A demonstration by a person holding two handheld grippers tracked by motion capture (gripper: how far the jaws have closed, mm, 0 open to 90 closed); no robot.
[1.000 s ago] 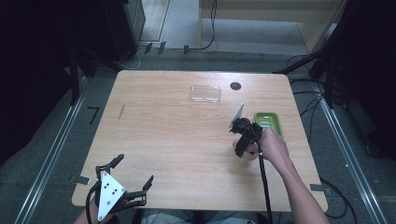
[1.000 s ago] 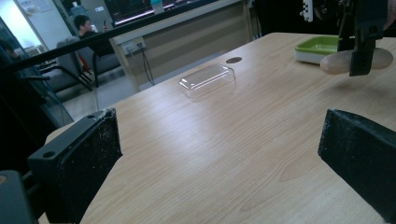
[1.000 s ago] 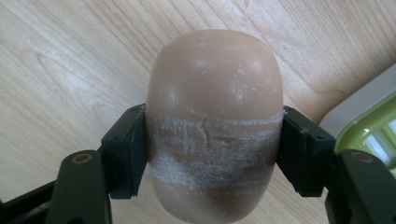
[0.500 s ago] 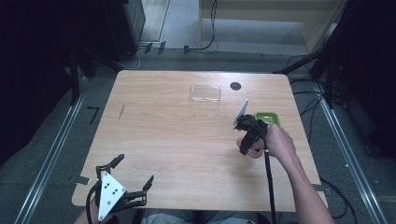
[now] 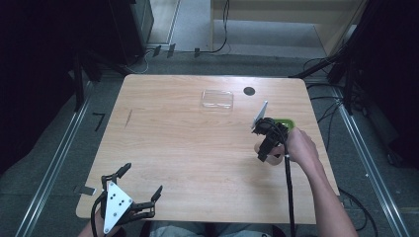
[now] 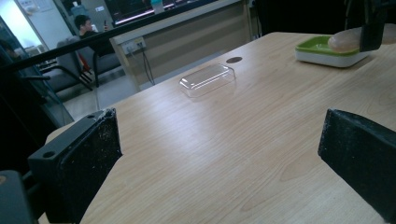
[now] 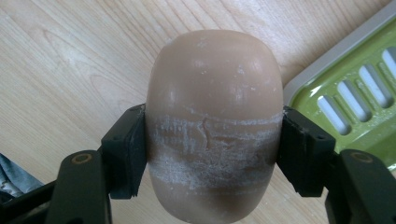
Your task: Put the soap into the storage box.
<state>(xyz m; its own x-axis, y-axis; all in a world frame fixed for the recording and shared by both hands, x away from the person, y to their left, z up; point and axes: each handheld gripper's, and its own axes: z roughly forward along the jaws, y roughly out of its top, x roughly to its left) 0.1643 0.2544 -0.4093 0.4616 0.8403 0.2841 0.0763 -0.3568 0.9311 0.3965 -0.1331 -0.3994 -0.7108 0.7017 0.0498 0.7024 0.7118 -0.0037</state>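
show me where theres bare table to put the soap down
Widest free patch: the table middle, between the clear lid and the left gripper. Crowded at the right edge, where the right gripper holds the soap beside the green dish.

Your right gripper (image 5: 264, 148) points down, away from your right hand (image 5: 299, 148), and its jaws are clamped on both sides of the soap bar (image 7: 215, 126), which fills the gap between them. Your right forearm reaches in behind it. Your left gripper (image 5: 141, 192) lies low and level, its jaws standing wide apart with nothing between them.
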